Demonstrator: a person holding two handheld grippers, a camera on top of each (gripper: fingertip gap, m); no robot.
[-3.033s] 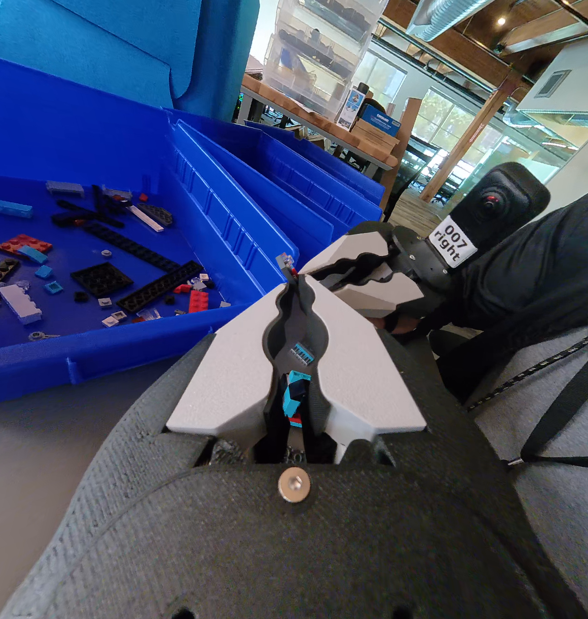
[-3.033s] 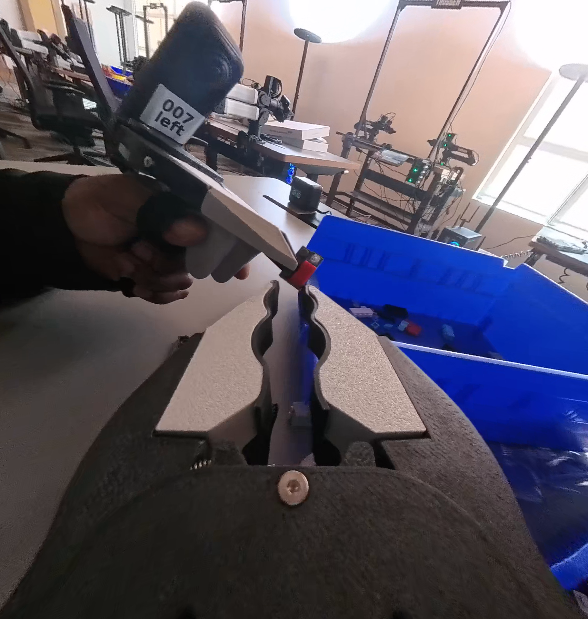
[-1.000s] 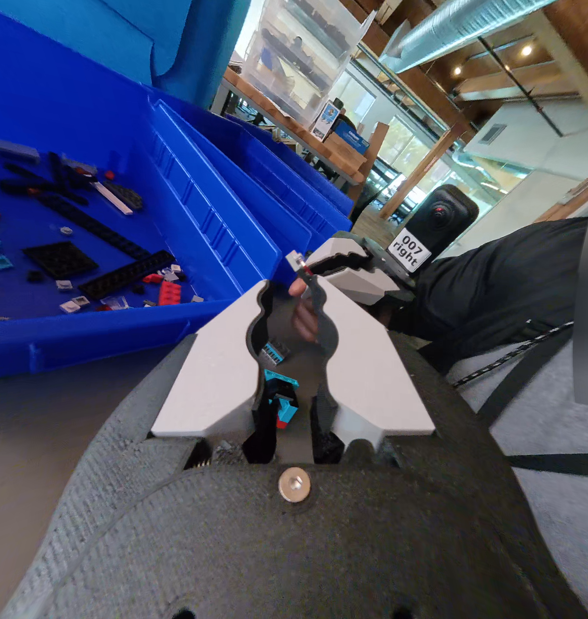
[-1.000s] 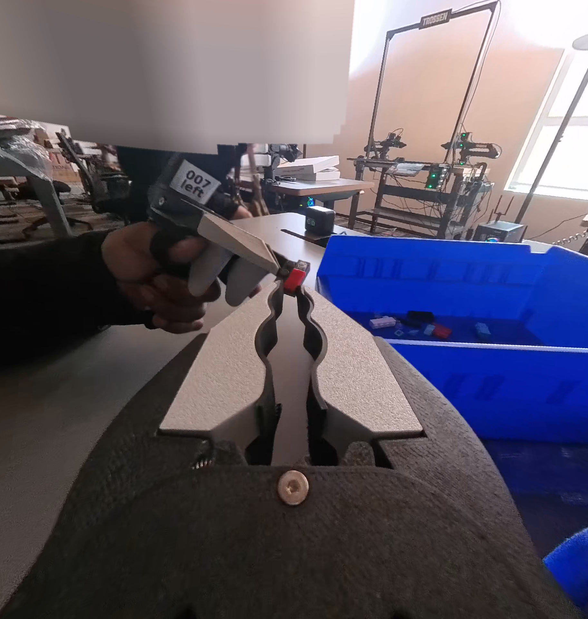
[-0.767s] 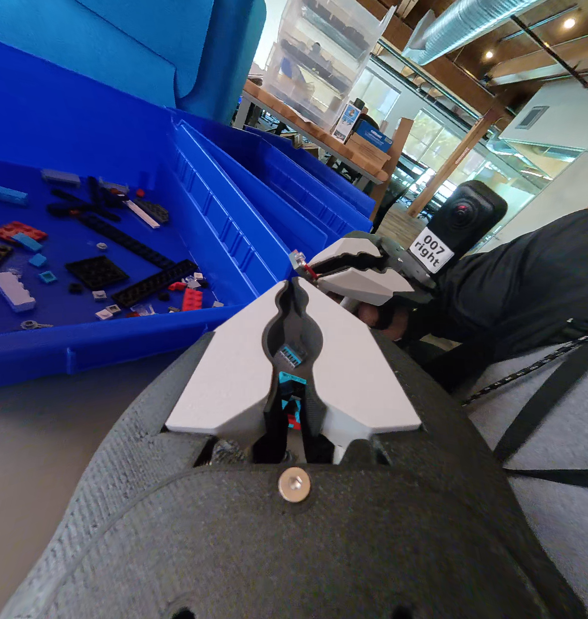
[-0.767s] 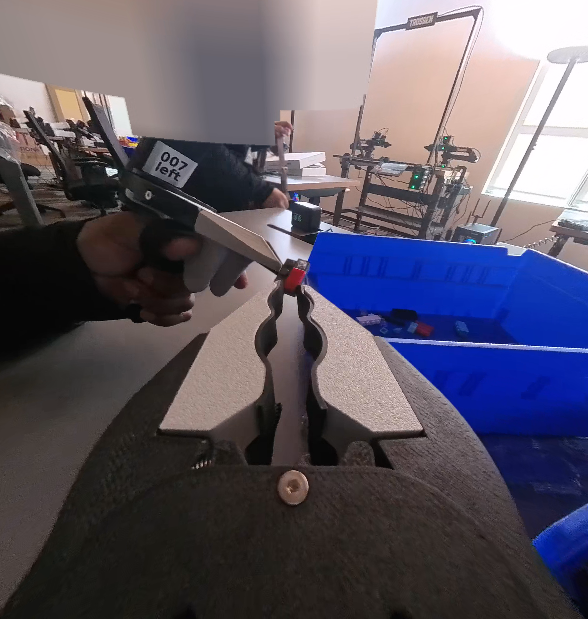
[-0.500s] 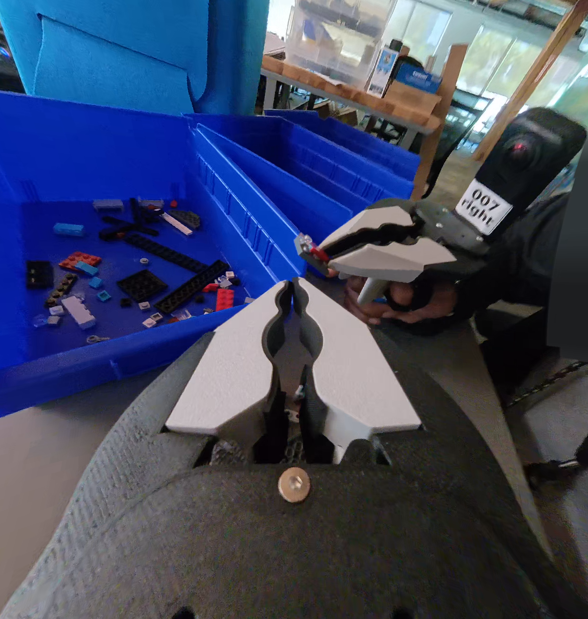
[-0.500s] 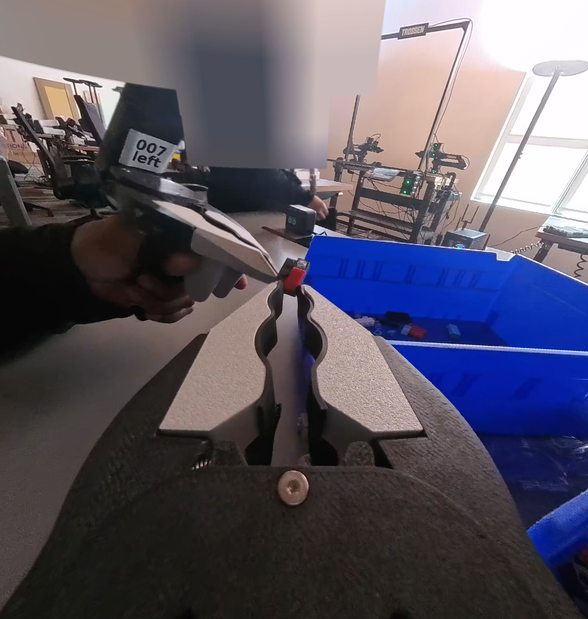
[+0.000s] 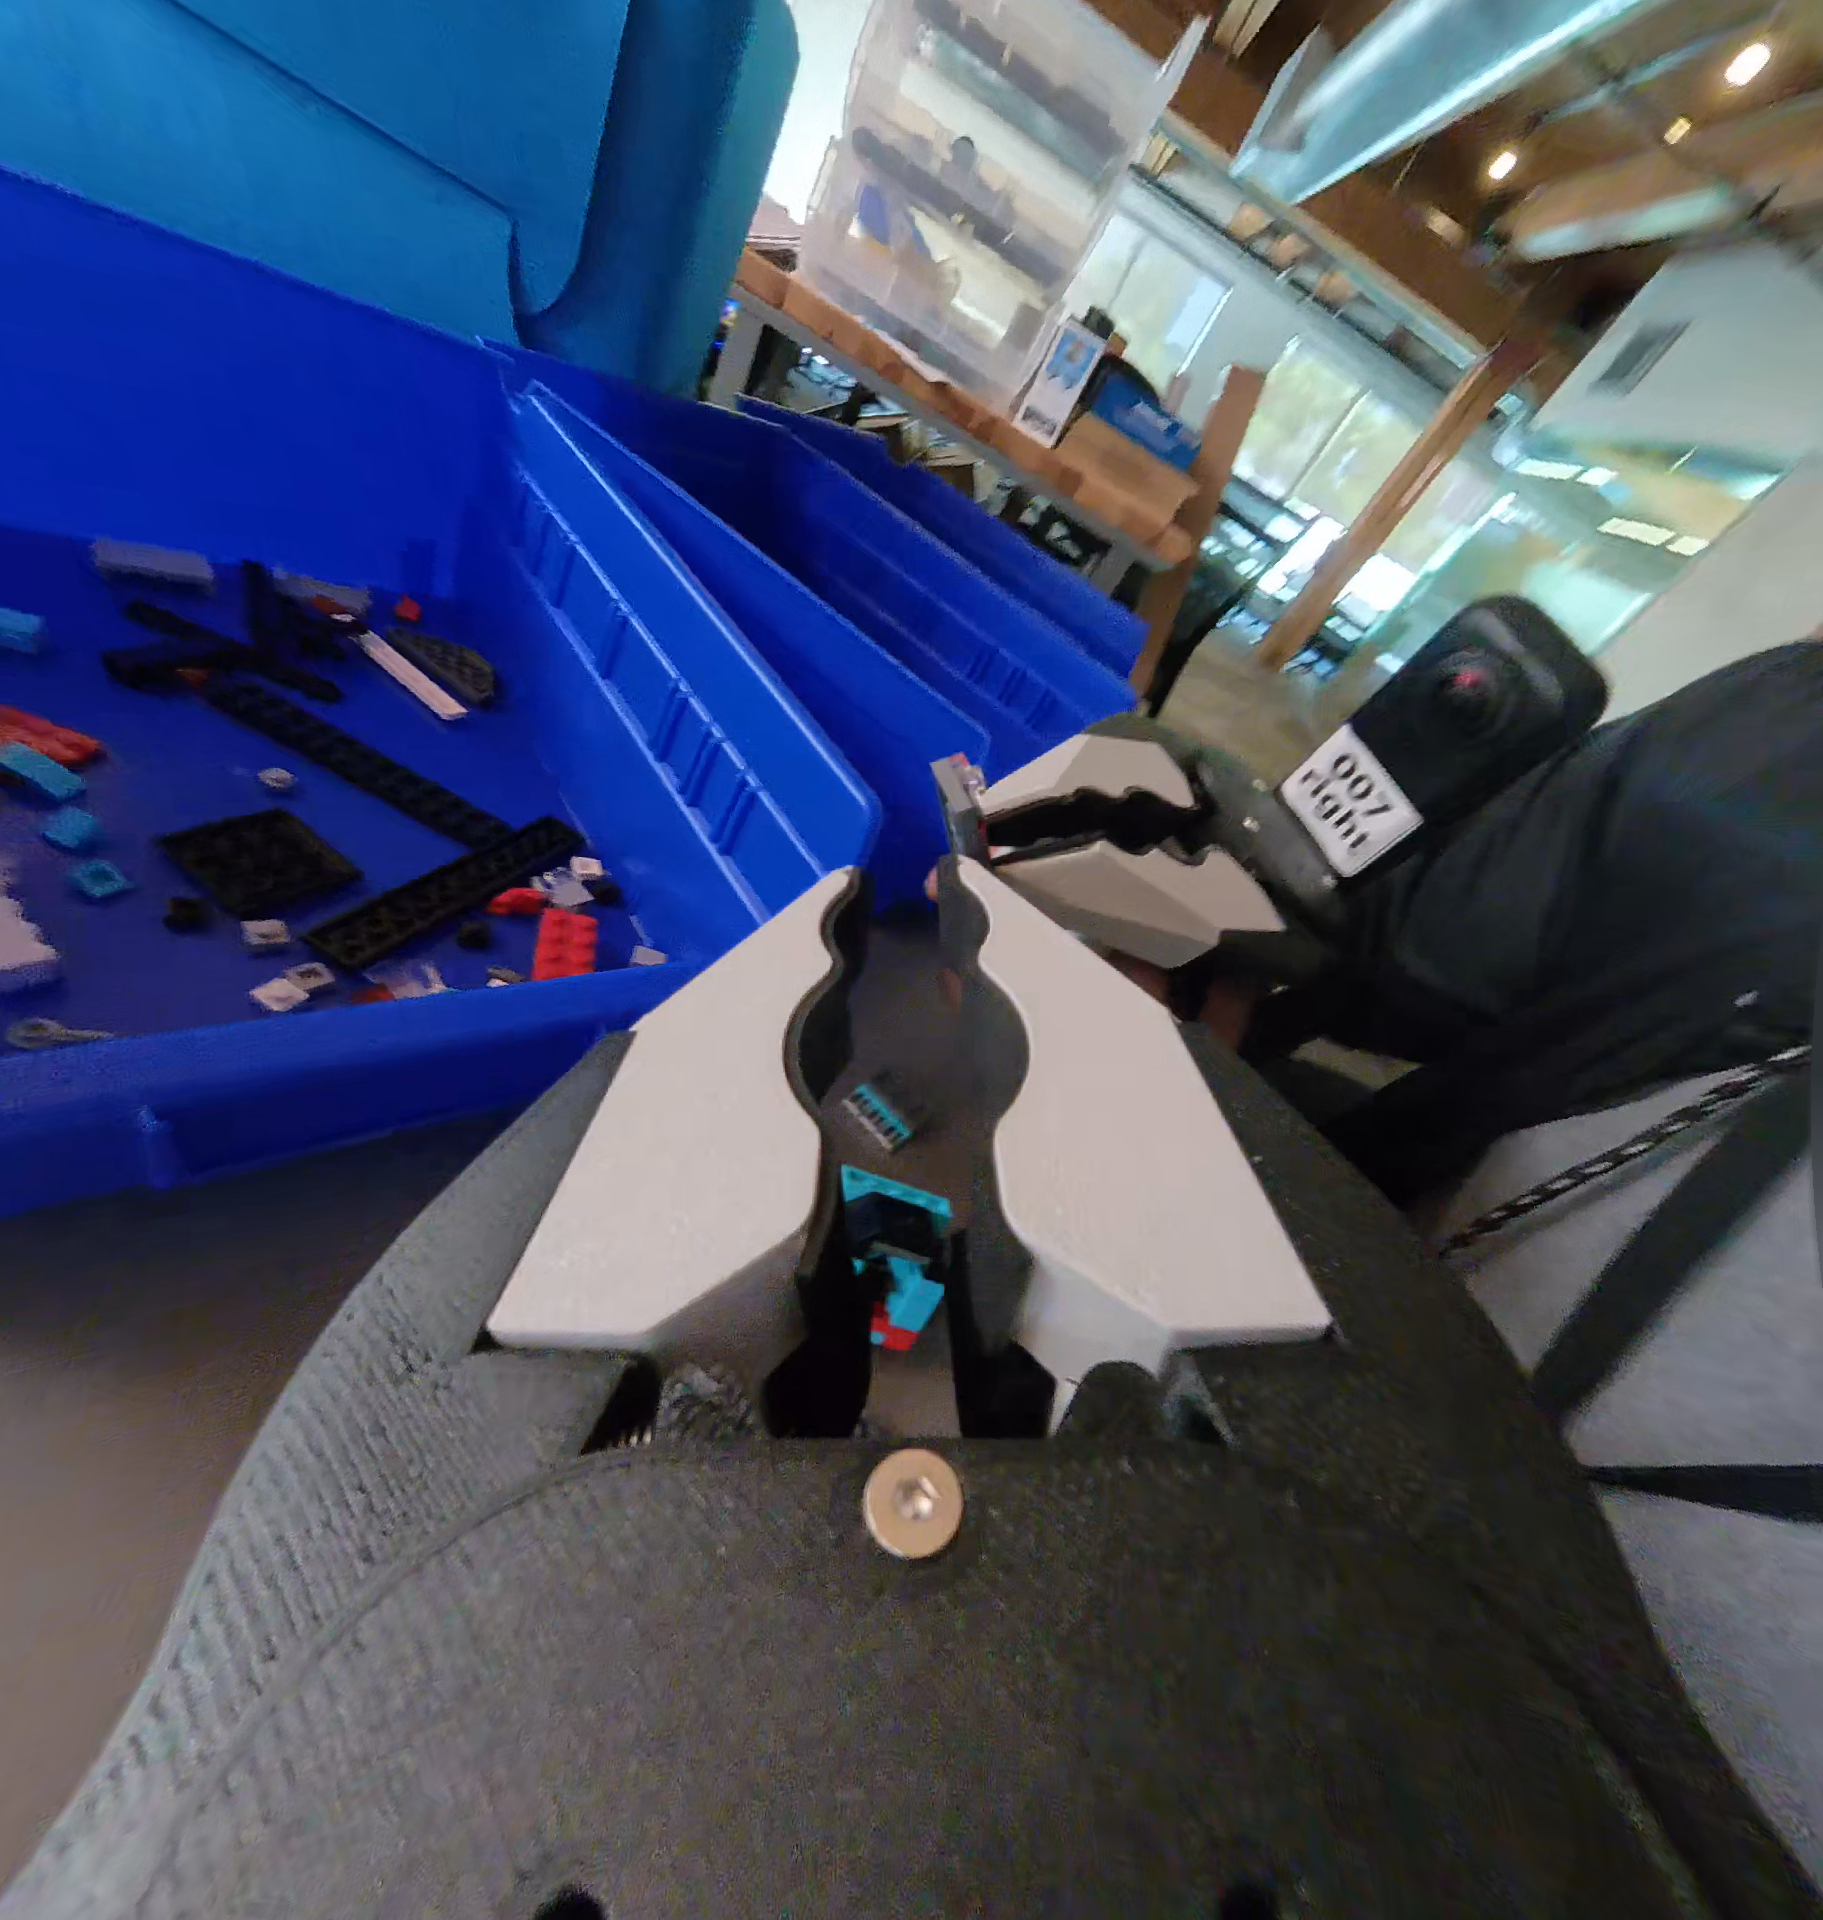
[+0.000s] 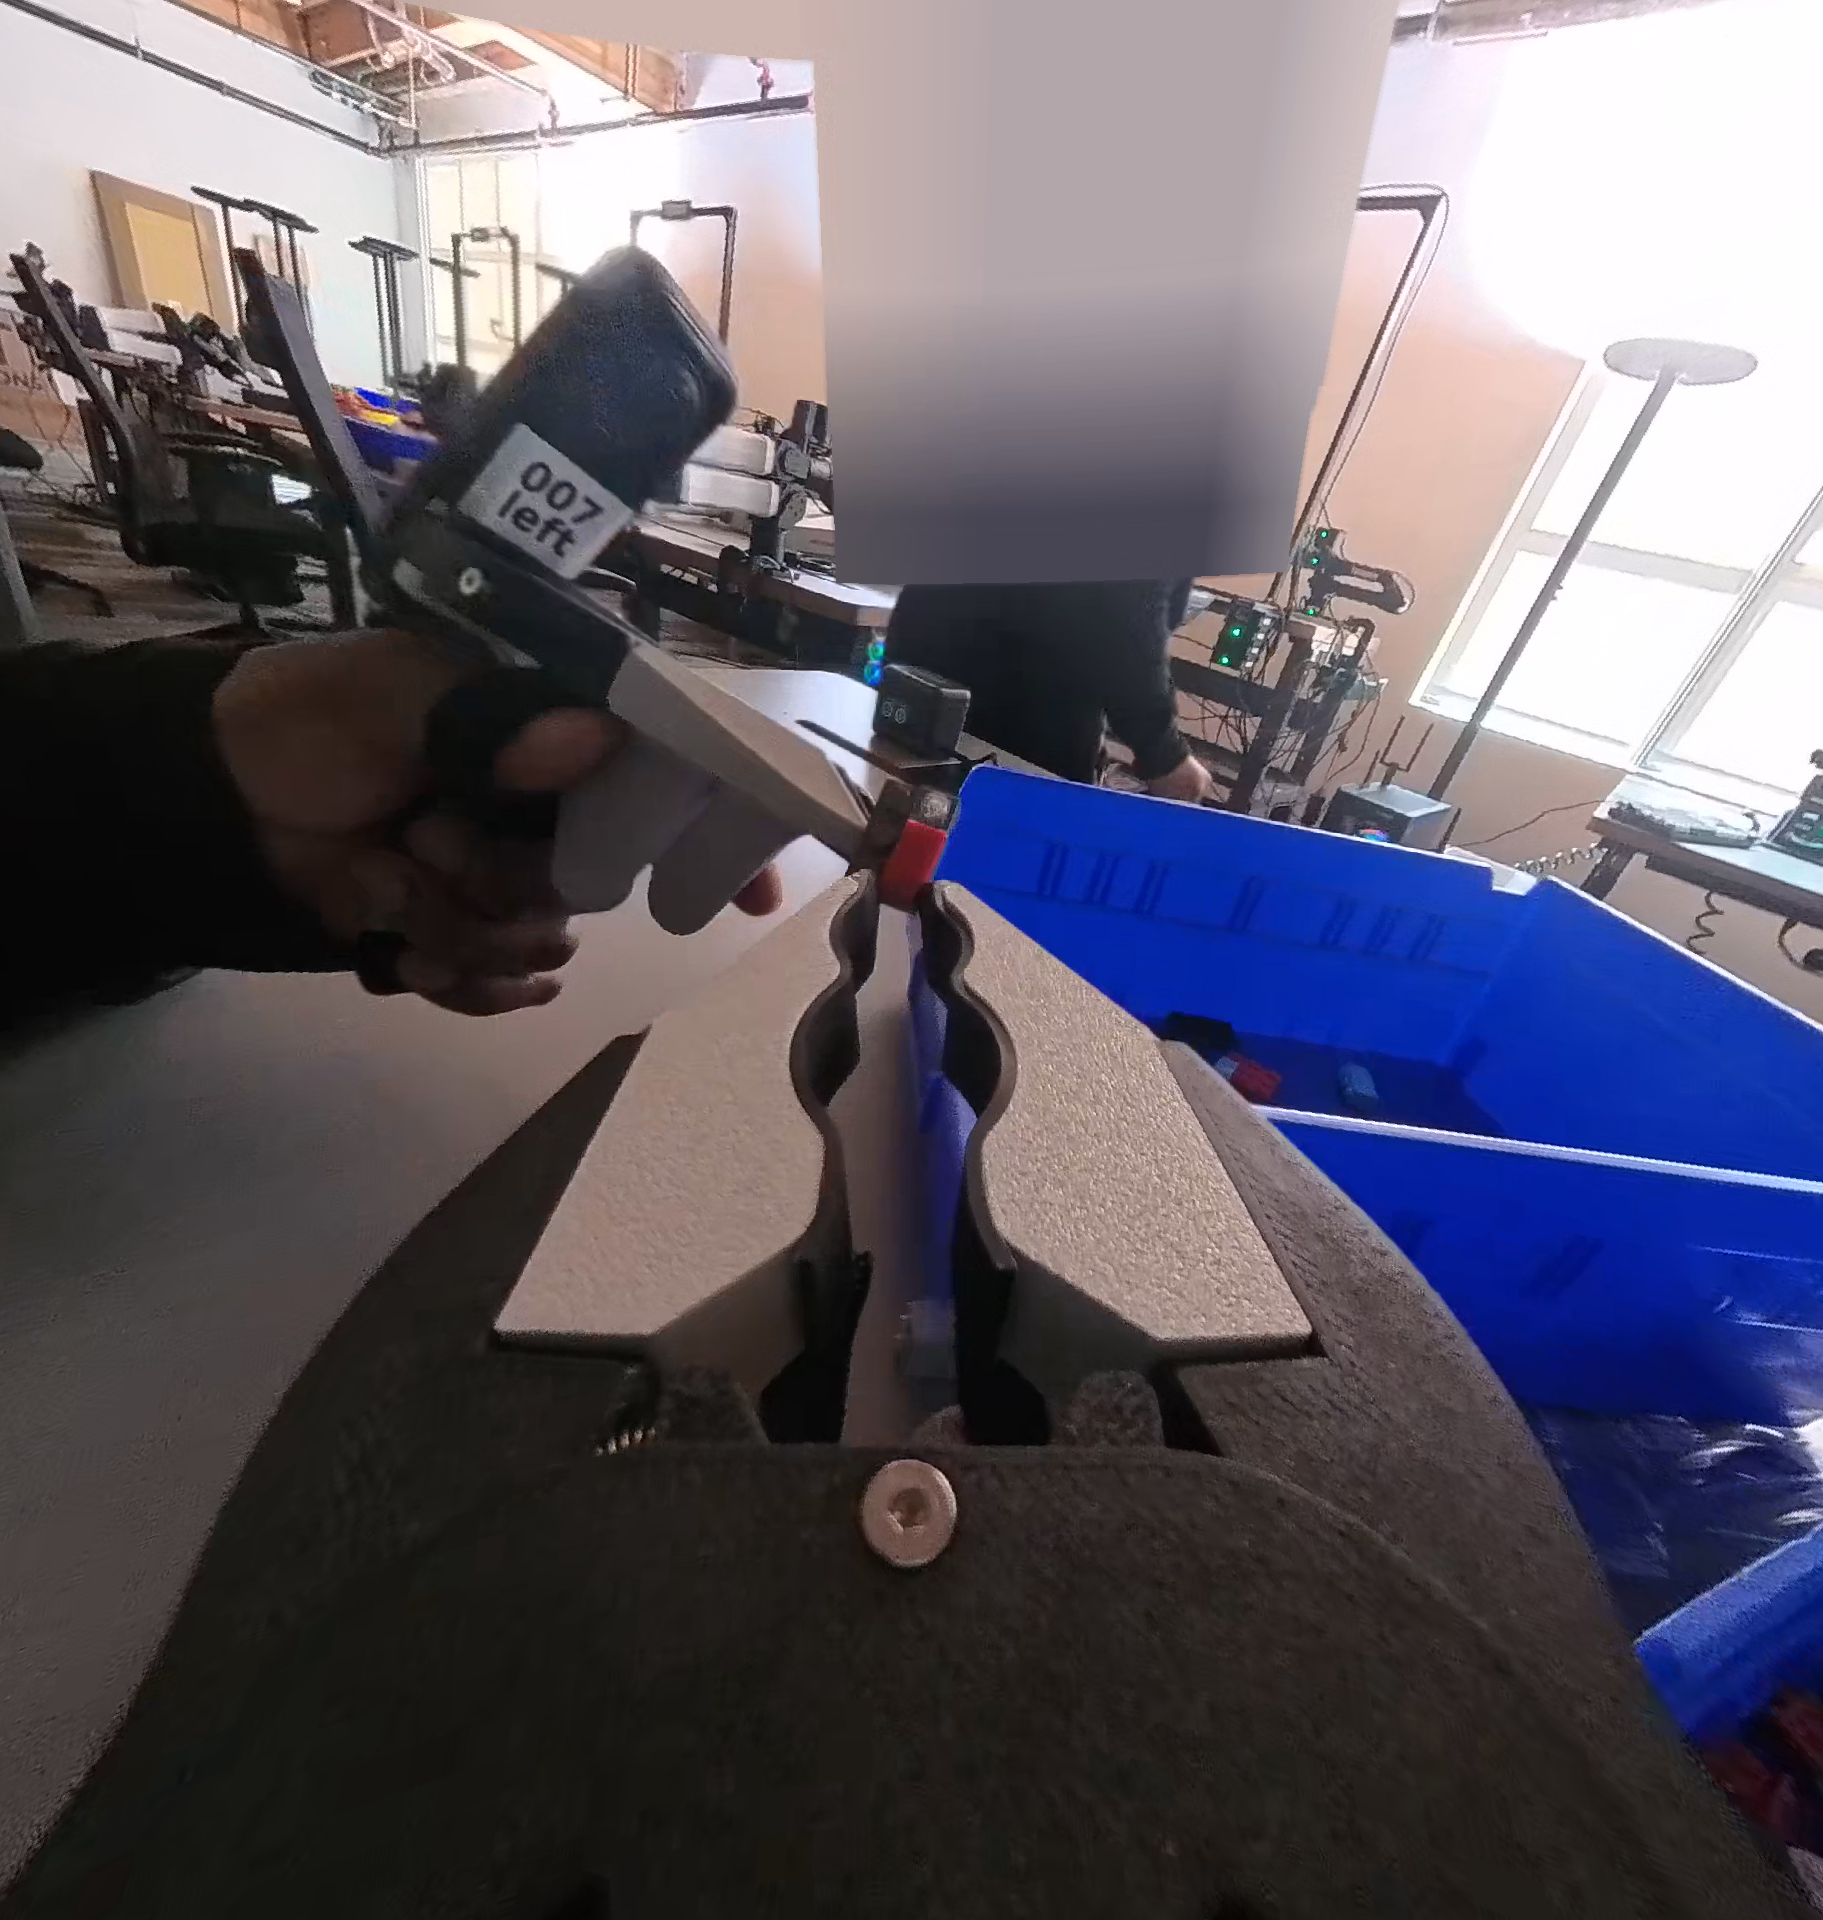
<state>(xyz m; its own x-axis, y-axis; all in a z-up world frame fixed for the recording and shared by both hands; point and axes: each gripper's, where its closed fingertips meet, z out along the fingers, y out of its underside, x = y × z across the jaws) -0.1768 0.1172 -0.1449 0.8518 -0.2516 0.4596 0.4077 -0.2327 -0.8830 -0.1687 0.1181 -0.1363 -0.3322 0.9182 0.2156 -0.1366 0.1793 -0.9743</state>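
Observation:
My right gripper (image 10: pixel 899 896) is shut on a small red brick (image 10: pixel 911 864) with a grey and clear piece (image 10: pixel 933 805) on its top. It also shows in the left wrist view (image 9: pixel 980 831), where the held piece (image 9: pixel 955 798) sits just above my left gripper's right fingertip. My left gripper (image 9: pixel 902 888) has its jaws a little apart and holds nothing. In the right wrist view its tip (image 10: pixel 881 826) touches the side of the held piece. On the table under it lie a small teal piece (image 9: pixel 883 1112) and a teal, black and red assembly (image 9: pixel 891 1257).
A blue bin (image 9: pixel 678 727) with several loose bricks and black plates stands to the left, also in the right wrist view (image 10: pixel 1406 935). More blue bins (image 9: pixel 886 582) stand behind it. A person in dark clothes (image 10: pixel 1032 665) stands at the far table edge. Only a small space, under 4 cm, lies between the two pairs of fingers.
My left gripper was shut half a second ago and is now slightly open, with its tip closer against the piece. My right gripper keeps its hold on the red brick.

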